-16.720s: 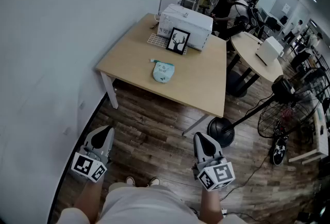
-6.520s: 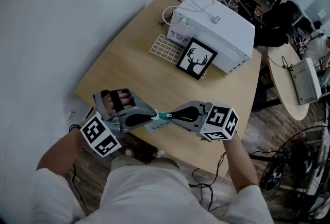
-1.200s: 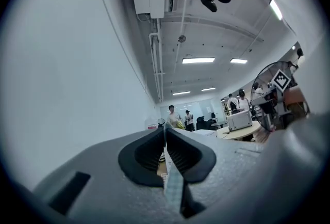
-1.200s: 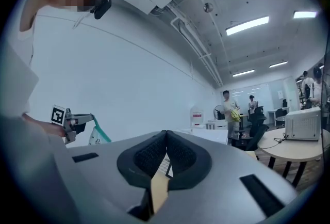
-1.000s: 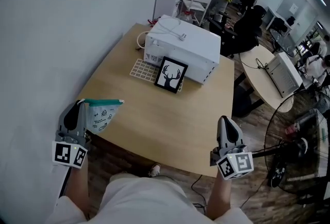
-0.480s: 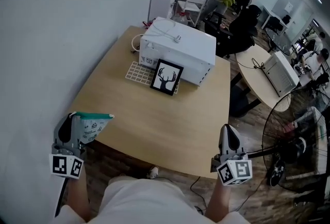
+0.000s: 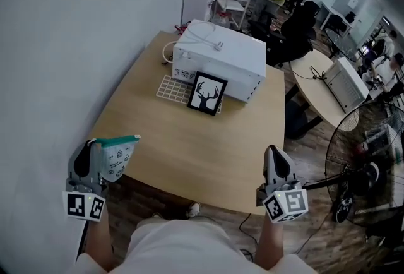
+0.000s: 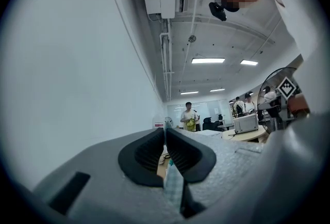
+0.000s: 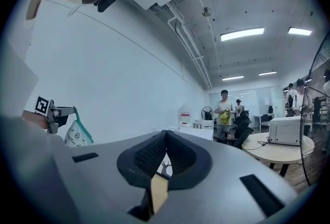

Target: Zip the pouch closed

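In the head view the pale blue pouch [image 7: 117,158], with small prints and a teal zip edge, hangs in the air over the near left corner of the wooden table [image 7: 189,140]. My left gripper [image 7: 90,144] is shut on the end of that zip edge. The left gripper view shows thin pouch fabric [image 8: 171,187] pinched between the shut jaws of the left gripper [image 8: 165,130]. My right gripper [image 7: 273,150] hovers at the table's near right corner, shut and empty. The right gripper view shows the right gripper [image 9: 166,133] with jaws together, and the pouch [image 9: 77,134] far off at its left.
On the table's far half stand a white box-shaped appliance [image 7: 221,58], a framed deer picture [image 7: 208,93] and a white grid tray [image 7: 173,86]. A wall runs along the left. A floor fan [image 7: 363,140] and a round table [image 7: 319,86] are at the right, with people behind.
Both grippers have kept about the same places, and the pouch still hangs from the left one. Only the head view has shifted slightly.
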`<control>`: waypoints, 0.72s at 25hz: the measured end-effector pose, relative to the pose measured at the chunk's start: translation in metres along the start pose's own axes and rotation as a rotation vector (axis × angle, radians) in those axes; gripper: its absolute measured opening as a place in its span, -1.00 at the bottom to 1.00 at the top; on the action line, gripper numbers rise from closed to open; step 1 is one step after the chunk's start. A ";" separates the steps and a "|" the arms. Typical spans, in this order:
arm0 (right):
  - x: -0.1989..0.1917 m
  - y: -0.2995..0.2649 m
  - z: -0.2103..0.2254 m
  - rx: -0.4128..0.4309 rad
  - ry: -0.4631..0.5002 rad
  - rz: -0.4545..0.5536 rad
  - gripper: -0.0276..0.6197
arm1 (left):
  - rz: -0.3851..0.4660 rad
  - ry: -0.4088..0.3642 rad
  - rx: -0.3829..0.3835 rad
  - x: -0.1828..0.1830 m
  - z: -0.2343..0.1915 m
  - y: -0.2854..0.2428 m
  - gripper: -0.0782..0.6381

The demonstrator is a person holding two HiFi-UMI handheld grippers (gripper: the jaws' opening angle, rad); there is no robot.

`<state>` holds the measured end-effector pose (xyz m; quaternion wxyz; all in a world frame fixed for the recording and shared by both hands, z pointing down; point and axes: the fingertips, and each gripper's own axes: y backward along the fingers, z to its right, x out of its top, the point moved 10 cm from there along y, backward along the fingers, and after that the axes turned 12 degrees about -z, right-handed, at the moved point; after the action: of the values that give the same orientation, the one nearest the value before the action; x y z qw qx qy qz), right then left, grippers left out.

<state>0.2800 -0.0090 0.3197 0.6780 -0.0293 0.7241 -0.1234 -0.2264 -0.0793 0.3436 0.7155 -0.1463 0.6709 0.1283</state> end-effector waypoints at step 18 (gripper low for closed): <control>0.010 -0.035 -0.011 0.063 -0.003 0.012 -0.92 | -0.005 -0.035 0.001 0.012 -0.009 -0.011 -0.71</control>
<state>0.2635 -0.0439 0.3180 0.6804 -0.0037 0.7190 -0.1420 -0.2298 -0.0934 0.3320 0.7274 -0.1454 0.6581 0.1286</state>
